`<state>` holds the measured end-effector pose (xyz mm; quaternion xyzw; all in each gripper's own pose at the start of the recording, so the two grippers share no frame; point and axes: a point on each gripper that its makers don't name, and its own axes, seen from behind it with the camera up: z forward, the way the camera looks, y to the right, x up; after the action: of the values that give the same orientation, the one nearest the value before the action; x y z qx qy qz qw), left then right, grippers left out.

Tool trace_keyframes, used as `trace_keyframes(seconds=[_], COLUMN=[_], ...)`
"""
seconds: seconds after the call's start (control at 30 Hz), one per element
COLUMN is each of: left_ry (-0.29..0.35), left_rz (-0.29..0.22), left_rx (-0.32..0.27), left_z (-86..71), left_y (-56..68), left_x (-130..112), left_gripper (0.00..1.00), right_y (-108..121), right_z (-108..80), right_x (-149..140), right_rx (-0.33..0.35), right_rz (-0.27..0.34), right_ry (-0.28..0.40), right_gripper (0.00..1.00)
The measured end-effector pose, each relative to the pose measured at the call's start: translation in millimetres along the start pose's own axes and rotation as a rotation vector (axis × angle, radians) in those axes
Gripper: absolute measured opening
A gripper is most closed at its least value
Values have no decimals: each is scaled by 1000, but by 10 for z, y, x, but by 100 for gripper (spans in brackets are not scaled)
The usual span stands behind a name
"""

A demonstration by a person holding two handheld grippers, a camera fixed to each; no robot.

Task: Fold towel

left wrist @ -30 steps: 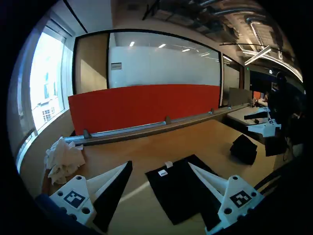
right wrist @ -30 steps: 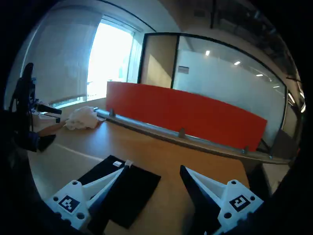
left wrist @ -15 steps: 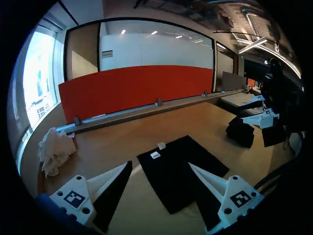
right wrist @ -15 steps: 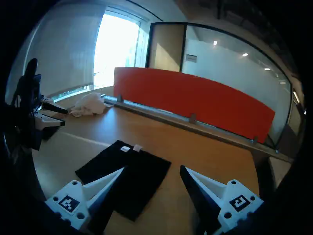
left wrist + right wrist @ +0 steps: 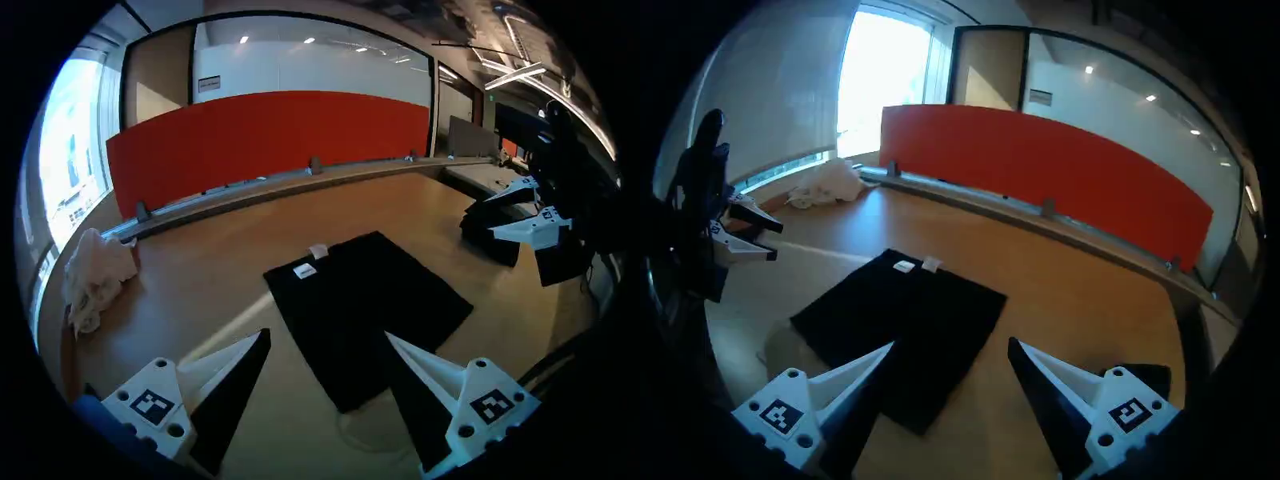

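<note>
**Left gripper view.** The left gripper [image 5: 326, 334] hangs above the wooden surface [image 5: 216, 272]; its fingers are spread wide and hold nothing. The black towel [image 5: 364, 304] lies flat and opened out on the surface, ahead of and between the fingertips, untouched by either finger. Two small white tags [image 5: 305, 270] mark its far left corner. A crumpled white cloth [image 5: 92, 268] sits at the far left of the surface, well apart from the towel. A dark folded item [image 5: 480, 250] rests at the far right. A red partition [image 5: 264, 136] runs along the far edge of the surface.

**Right gripper view.** The right gripper [image 5: 950, 343] is also above the surface, fingers wide apart and empty. The towel lies ahead of it, mostly before its left finger, with its near edge between the fingertips. The left gripper appears at the left edge, near the towel's left side, with its fingers apart.
</note>
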<state>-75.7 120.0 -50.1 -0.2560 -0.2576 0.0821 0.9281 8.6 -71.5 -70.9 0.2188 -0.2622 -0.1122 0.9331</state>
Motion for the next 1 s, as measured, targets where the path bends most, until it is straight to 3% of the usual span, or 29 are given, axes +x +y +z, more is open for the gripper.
trace_keyframes(seconds=[0.6, 1.0], left_ry=[-129, -205], left_rz=[27, 51], left_rx=[-35, -61], left_z=[366, 508], left_y=[144, 244], left_x=[-733, -1113], left_gripper=[95, 95], right_y=[-171, -87], right_z=[314, 334], right_x=[-805, -1375], right_rx=[44, 71], right_rz=[-18, -30], right_ry=[-100, -165], right_gripper=[100, 99])
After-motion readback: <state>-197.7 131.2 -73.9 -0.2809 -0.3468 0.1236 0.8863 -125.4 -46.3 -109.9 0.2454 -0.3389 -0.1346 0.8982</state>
